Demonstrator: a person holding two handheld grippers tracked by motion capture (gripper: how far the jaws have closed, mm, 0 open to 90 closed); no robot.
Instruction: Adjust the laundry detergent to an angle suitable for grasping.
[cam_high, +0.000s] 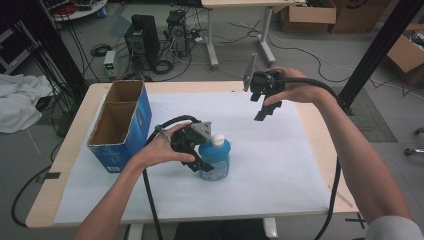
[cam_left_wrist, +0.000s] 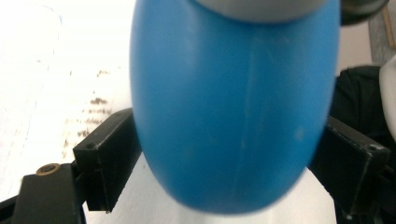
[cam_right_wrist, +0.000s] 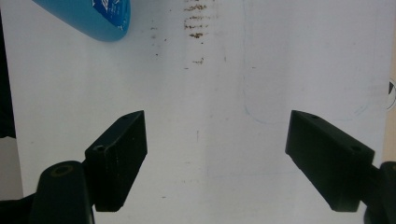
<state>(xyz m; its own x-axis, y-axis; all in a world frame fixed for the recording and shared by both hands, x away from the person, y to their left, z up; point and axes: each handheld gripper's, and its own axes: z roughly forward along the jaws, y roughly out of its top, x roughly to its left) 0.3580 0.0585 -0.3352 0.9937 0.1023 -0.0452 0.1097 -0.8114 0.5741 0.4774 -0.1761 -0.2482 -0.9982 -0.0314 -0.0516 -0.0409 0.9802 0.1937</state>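
White paper covers the table (cam_high: 65, 150), where a blue bottle (cam_high: 215, 160) with a white cap stands upright near a blue cardboard box (cam_high: 122, 125). Left gripper (cam_high: 202, 162) straddles the bottle, its pads seemingly just off the sides: a release, likely. Right gripper (cam_high: 265, 107) hovers spread and empty. Next, back the left away without tipping it.

A pale wooden table (cam_high: 70, 150) carries a white sheet (cam_high: 280, 170) and stands on a grey floor (cam_high: 350, 55). Beyond it, computer towers (cam_high: 145, 37) sit among loose black cables (cam_high: 165, 65), beside the legs of a second desk (cam_high: 212, 35). Cardboard boxes (cam_high: 307, 15) line the far right, and a white cloth (cam_high: 20, 100) lies at the left.
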